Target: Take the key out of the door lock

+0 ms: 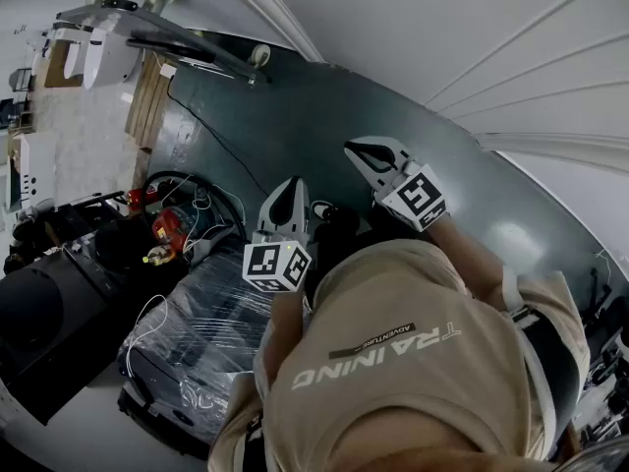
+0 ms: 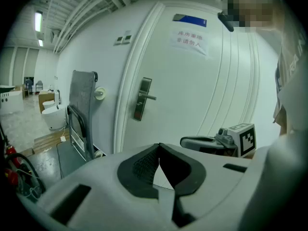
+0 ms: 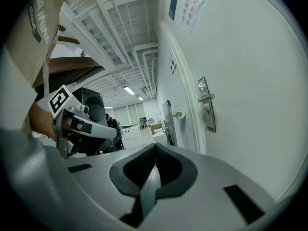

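The white door (image 2: 202,90) carries a metal lock plate with a lever handle (image 2: 141,98), also seen in the right gripper view as the lock plate (image 3: 207,110). A key is too small to make out in any view. My left gripper (image 2: 160,147) is shut with nothing in it and held well back from the door; the head view shows this left gripper (image 1: 291,185) over the dark floor. My right gripper (image 3: 155,150) is also shut and empty, nearer the door, and this right gripper (image 1: 358,149) sits to the right of the left one.
A grey folded cart (image 2: 81,107) leans left of the door frame, with a round stopper (image 2: 99,93) beside it. A paper notice (image 2: 191,38) hangs on the door. Plastic-wrapped equipment (image 1: 197,332), cables and red items (image 1: 167,226) crowd the floor at left.
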The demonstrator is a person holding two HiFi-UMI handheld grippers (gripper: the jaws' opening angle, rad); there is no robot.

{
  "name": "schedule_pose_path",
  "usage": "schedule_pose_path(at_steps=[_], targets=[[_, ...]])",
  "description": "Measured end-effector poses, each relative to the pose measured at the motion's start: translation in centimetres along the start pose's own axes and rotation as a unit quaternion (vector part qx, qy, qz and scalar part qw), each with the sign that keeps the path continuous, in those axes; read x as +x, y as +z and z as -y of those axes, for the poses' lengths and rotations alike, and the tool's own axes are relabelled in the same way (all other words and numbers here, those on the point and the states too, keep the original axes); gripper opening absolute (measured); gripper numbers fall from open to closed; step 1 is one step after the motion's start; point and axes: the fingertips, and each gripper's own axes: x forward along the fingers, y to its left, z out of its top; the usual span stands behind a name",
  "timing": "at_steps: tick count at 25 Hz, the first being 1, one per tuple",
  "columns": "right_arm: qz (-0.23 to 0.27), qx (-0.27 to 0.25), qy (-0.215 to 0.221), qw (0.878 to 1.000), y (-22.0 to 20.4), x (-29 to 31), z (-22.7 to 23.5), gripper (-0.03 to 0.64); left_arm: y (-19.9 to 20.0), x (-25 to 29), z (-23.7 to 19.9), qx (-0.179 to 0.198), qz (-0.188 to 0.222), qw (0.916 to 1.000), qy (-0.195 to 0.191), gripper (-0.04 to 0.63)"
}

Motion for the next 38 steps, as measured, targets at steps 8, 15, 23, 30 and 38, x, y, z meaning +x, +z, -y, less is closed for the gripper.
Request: schedule_pose_path(at_steps=[8,15,23,30,38], targets=[[0.006,0.016,-0.032,0.999,0.3,-0.2,0.2,0.014,0.7,2.5,0.4,0.04,-0.016,0.9978,-0.05,0.006],[0.003,-0.017,-0.024,1.0,3.4,0.8,0.7,0.014,4.5,4.1,-0.2,0.032,0.024,0.9979,-0.051,0.006],[-0.053,-0.027,0.008,0.998,1.4,7.2,-1.3,0.014,2.1,2.7,-6.6,-0.021,0.002,0.9992,-0.033,0.006],[-0.044,-0.023,-0.032,0.998,4.8,13.7,-3.8,0.014,5.4,0.9,-14.5,-0.012,0.016,0.9985,-0.051,0.006],[-0.043,-0.067,-0.029,0.996,8.1,21.1,-7.4,0.014,8.9,-0.2,-22.1,0.01,0.041,0.9957,-0.083,0.006]])
